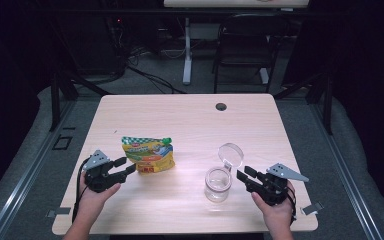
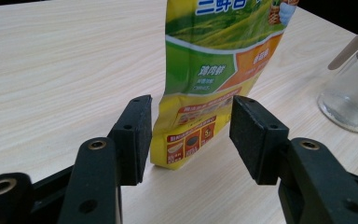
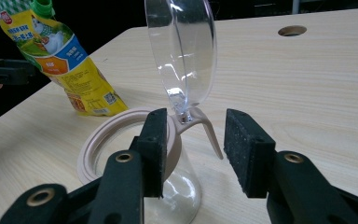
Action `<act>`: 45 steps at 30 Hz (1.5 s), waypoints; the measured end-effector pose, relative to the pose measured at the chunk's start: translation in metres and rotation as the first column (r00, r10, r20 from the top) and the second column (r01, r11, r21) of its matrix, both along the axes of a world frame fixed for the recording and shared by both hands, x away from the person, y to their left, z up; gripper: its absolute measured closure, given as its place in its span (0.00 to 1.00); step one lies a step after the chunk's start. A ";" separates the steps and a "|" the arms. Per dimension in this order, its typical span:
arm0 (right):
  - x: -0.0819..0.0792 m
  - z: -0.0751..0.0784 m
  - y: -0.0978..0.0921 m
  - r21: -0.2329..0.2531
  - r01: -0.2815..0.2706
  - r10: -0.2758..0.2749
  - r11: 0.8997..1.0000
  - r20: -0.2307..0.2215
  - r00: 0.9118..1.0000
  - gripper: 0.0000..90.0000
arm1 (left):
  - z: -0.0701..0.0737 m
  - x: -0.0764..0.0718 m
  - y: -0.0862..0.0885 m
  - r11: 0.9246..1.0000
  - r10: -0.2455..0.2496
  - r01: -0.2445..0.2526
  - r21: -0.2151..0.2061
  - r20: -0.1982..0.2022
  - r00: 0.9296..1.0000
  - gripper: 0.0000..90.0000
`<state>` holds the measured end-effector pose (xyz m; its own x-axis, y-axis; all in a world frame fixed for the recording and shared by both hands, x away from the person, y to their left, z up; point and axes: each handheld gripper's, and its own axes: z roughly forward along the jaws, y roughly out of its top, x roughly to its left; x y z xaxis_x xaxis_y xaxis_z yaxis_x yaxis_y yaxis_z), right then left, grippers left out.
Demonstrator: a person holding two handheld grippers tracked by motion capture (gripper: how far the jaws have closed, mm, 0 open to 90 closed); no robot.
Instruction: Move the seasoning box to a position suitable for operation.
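Pouch (image 1: 148,155) stands upright on the desk (image 1: 190,115), left of centre, green cap up. Jar (image 1: 218,184) sits to its right, well apart, hinged clear lid (image 1: 230,154) swung open and standing up behind the mouth.

Step in hand, as I judge it: approach, before any grasp. My left tool (image 1: 122,166) is at the pouch's lower corner; in the left gripper view the jaws stand wide, one either side of the bottom edge, neither pad touching. My right tool (image 1: 244,173) is just beside the jar, jaws wide, bracketing the lid hinge in the right gripper view; contact there I cannot tell. Both hold nothing.

Next move probably calls for closing left on the pouch without crushing it, and right steadying the jar.
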<state>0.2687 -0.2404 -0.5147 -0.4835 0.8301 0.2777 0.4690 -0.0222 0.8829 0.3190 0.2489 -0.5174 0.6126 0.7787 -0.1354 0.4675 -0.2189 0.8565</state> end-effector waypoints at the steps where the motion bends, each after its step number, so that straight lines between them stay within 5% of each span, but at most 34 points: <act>1: 0.000 0.000 -0.001 -0.002 0.002 -0.002 1.000 -0.002 1.000 0.65 | 0.000 0.000 0.000 1.000 0.000 0.000 0.000 0.000 1.000 0.53; 8: -0.002 0.002 -0.002 -0.006 0.010 -0.010 1.000 0.007 1.000 0.62 | 0.004 0.005 0.000 0.999 -0.024 0.024 -0.032 -0.004 1.000 0.54; 23: -0.001 -0.003 -0.004 0.011 0.013 -0.013 1.000 -0.018 1.000 0.62 | 0.005 0.021 -0.005 0.998 -0.058 0.058 -0.009 -0.001 0.998 0.60; 34: 0.000 -0.005 -0.006 0.015 0.013 -0.013 1.000 -0.029 0.999 0.62 | 0.006 0.016 -0.008 0.998 -0.069 0.069 0.005 0.007 0.998 0.72; 45: 0.001 -0.006 -0.005 0.018 0.015 -0.014 1.000 -0.031 0.999 0.62 | 0.009 0.011 -0.019 0.991 -0.125 0.125 -0.038 0.008 0.992 0.78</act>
